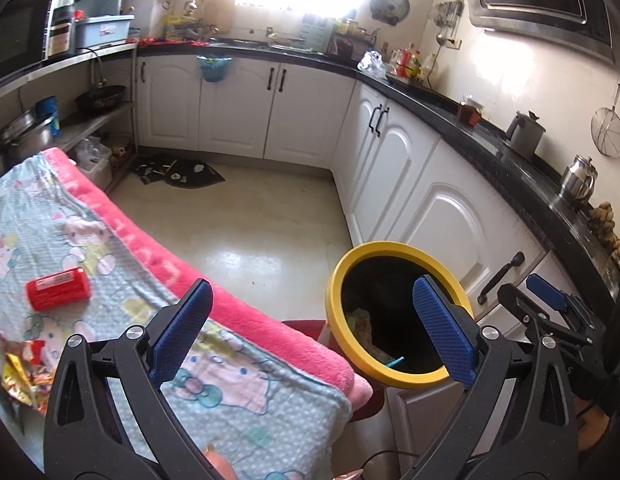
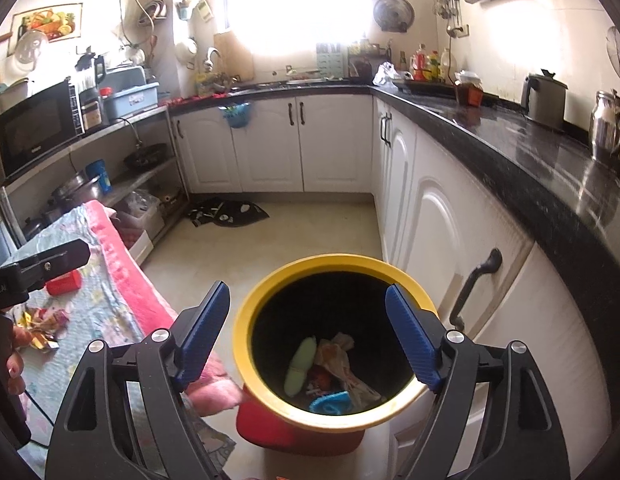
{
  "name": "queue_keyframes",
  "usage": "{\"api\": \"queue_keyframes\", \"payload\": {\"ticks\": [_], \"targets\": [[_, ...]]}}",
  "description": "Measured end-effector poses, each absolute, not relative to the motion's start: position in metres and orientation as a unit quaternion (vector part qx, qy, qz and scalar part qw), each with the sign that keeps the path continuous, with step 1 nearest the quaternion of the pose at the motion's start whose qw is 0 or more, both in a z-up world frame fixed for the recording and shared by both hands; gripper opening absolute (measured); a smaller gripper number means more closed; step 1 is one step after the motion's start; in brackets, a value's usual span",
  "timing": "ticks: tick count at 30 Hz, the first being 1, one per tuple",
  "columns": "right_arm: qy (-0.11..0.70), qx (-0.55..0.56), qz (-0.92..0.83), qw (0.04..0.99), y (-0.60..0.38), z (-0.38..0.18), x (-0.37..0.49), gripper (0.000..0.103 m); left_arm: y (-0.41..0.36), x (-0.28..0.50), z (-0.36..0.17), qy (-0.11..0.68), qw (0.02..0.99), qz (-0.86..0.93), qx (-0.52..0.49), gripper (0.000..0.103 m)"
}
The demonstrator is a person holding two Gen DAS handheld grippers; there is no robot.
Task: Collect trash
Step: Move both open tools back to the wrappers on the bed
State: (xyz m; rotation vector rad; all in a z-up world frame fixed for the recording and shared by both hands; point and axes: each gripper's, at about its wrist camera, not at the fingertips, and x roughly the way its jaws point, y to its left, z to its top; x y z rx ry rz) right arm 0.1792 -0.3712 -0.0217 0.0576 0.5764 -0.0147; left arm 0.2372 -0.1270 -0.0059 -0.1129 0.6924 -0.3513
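From my left wrist view the bin (image 1: 397,312) shows me only a sliver of its contents, the rest lost in black behind the right pad of the tongs. The wrappers (image 1: 22,372) are cut off by the left edge there. On the right wrist view, the red box (image 2: 64,283) sits half hidden behind the other tool's dark arm, its label unreadable.

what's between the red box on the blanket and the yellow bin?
Only blanket: the pale cartoon-print part, then its pink border, lies between the red box and the yellow bin. No other item on that stretch. Clearest in the left wrist view.
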Motion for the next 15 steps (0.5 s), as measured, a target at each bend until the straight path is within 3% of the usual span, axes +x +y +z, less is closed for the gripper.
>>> {"api": "queue_keyframes", "payload": {"ticks": [15], "targets": [[0.252, 0.013, 0.091, 0.963, -0.295, 0.017, 0.172, 0.083, -0.051, 0.209, 0.014, 0.31, 0.942, -0.097, -0.085, 0.092]]}}
